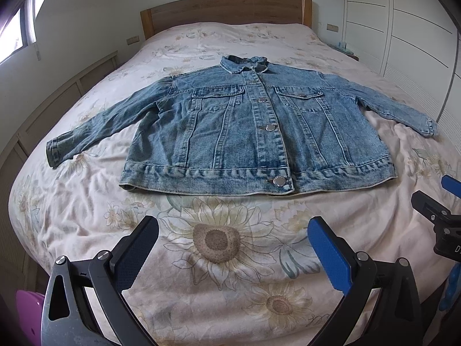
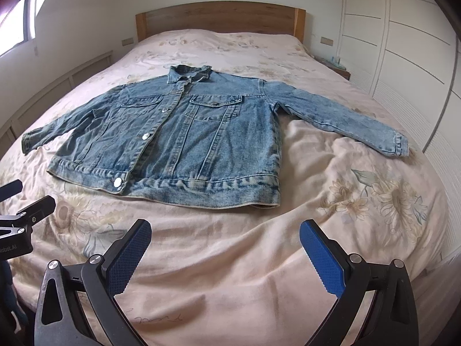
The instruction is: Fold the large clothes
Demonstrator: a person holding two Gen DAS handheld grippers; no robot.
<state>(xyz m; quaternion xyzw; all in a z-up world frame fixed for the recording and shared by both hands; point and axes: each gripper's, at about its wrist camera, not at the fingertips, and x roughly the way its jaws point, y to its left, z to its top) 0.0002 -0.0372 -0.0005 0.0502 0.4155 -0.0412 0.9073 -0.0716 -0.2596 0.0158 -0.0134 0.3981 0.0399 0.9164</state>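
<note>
Nearest the cameras, over the foot of the bed (image 1: 86, 207), both grippers hang with nothing in them. The left gripper (image 1: 233, 230) has its jaws spread wide over a printed sunflower (image 1: 216, 240) on the bedspread, and the right gripper (image 2: 225, 232) is spread just as wide over a plain pink stretch of the cover. Each shows at the edge of the other's view, so they sit side by side, and neither touches the jacket.

Beyond them, about the middle of the bed, lies the denim jacket (image 1: 253, 132), front side up and spread flat. It is faded blue with pale wear along the seams and the hem band. The hem (image 1: 207, 177) faces the foot of the bed and the collar (image 1: 245, 63) points to the headboard. The front is buttoned, with a line of silver buttons running from the hem up to the collar, and a flapped pocket sits on each side of the chest. Both sleeves are laid out away from the body, angled toward the foot of the bed, the cuffs resting on the bedspread near the bed's two sides.

Past the jacket is the wooden headboard (image 1: 227, 8) against a white wall. White cupboard doors (image 1: 403, 28) stand along one side of the bed.
</note>
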